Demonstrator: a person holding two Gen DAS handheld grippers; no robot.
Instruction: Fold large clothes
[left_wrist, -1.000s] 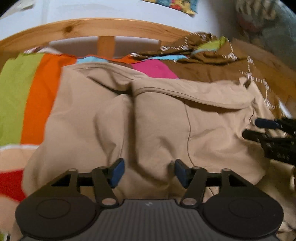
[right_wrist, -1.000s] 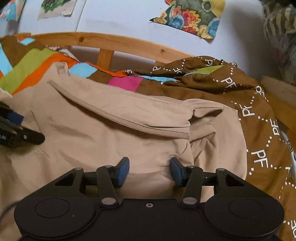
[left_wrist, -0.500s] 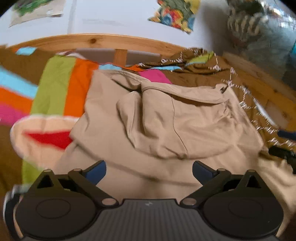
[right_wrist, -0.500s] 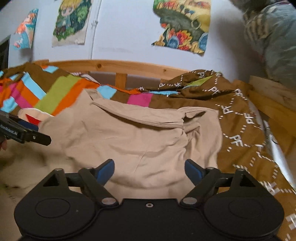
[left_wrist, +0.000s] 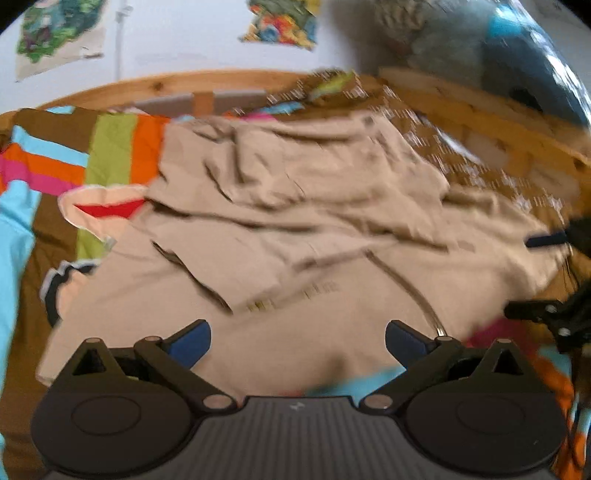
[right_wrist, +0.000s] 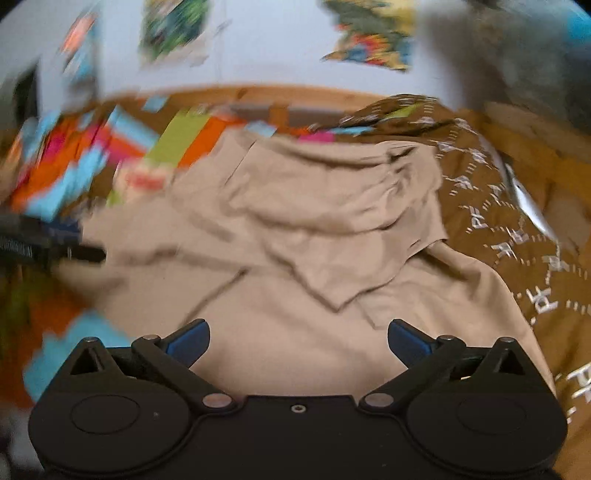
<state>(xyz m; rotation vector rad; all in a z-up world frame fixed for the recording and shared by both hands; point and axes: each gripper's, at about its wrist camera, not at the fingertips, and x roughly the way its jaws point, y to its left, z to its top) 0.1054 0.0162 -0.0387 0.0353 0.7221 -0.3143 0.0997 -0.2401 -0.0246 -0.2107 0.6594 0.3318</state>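
A tan garment (left_wrist: 303, 221) lies rumpled, partly folded over itself, on a striped quilt (left_wrist: 110, 147) atop a wooden-framed bed (left_wrist: 221, 79); the left gripper (left_wrist: 297, 341) hangs above its near edge, jaws spread wide, nothing between them; the right gripper (right_wrist: 298, 341), its jaws opening and likewise empty, hovers over the garment's near hem beside a brown lettered blanket (right_wrist: 517, 236).

A plain beige garment (left_wrist: 295, 206) lies on a multicoloured patchwork bedspread (left_wrist: 110, 147).
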